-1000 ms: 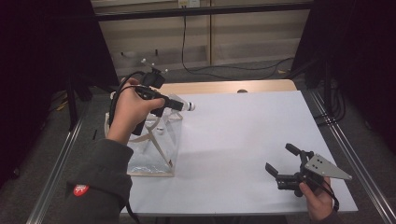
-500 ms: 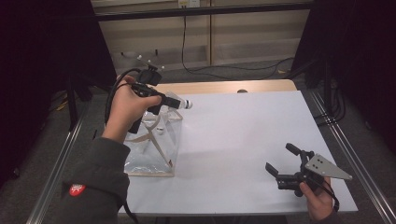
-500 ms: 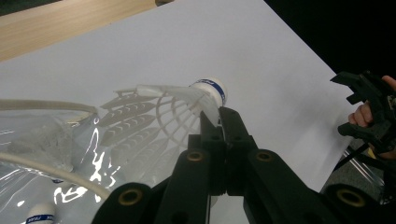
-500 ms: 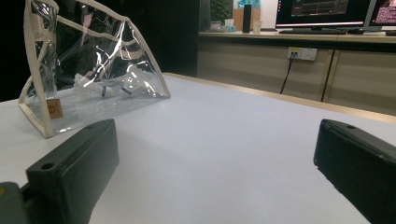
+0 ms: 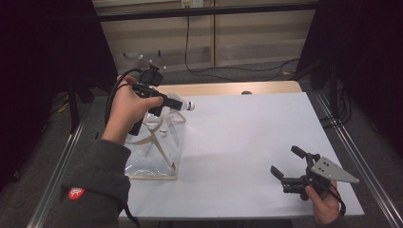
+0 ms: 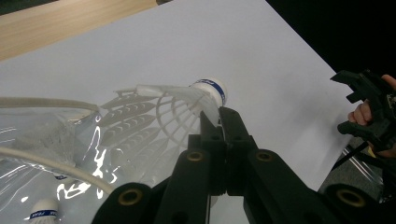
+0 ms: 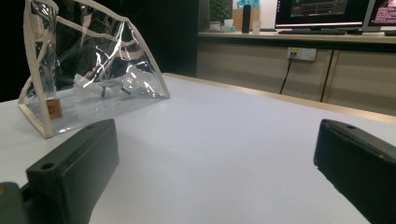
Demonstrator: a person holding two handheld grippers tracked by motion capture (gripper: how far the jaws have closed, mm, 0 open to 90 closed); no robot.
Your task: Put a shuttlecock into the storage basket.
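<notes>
Dim surroundings, bright table (image 5: 247, 137), glare on bag (image 6: 93, 154).

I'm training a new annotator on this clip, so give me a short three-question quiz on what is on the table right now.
1. True or false: the left gripper has its jaws shut on a shuttlecock.
2. Multiple choice: the clear bag stands at which side of the white table in the high view? A) left B) right C) centre
3. Fill in: the right gripper has its jaws ____, with nothing between them.

Key: 1 true; 2 A; 3 open.
</notes>
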